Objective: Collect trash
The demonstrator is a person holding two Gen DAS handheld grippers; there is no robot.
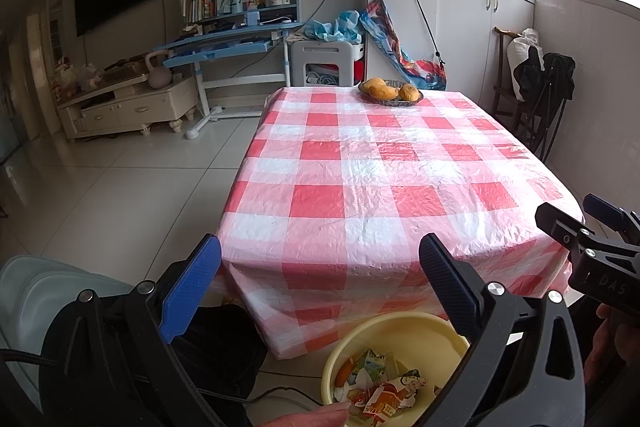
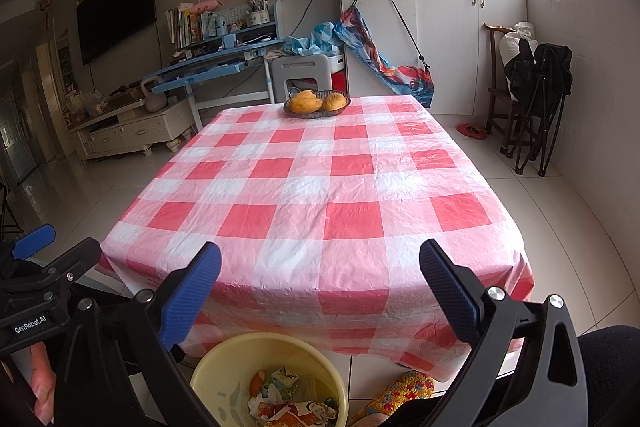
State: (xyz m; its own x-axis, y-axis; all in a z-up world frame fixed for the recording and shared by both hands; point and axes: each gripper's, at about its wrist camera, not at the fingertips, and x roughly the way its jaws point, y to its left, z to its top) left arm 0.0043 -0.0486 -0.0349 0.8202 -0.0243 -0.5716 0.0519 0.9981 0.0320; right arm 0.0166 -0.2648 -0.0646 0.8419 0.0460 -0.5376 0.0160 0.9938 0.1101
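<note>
both tongs stand wide open and grip nothing: the left gripper [image 1: 320,283] and the right gripper [image 2: 320,287] hang side by side at the near edge of the table [image 2: 312,187], probably because nothing is left up there to pick. below and between the fingers of each sits the yellow bin [image 2: 224,367] on the floor, mouth up, its axis upright, placed just under the table's overhang so that scraps drop straight in. the trash [image 2: 288,395], torn printed wrappers and paper, lies crumpled inside it with no clear long axis. far ahead of both tongs, at the table's far end, a fruit basket [image 2: 317,103] rests; it looks like food, not waste.
</note>
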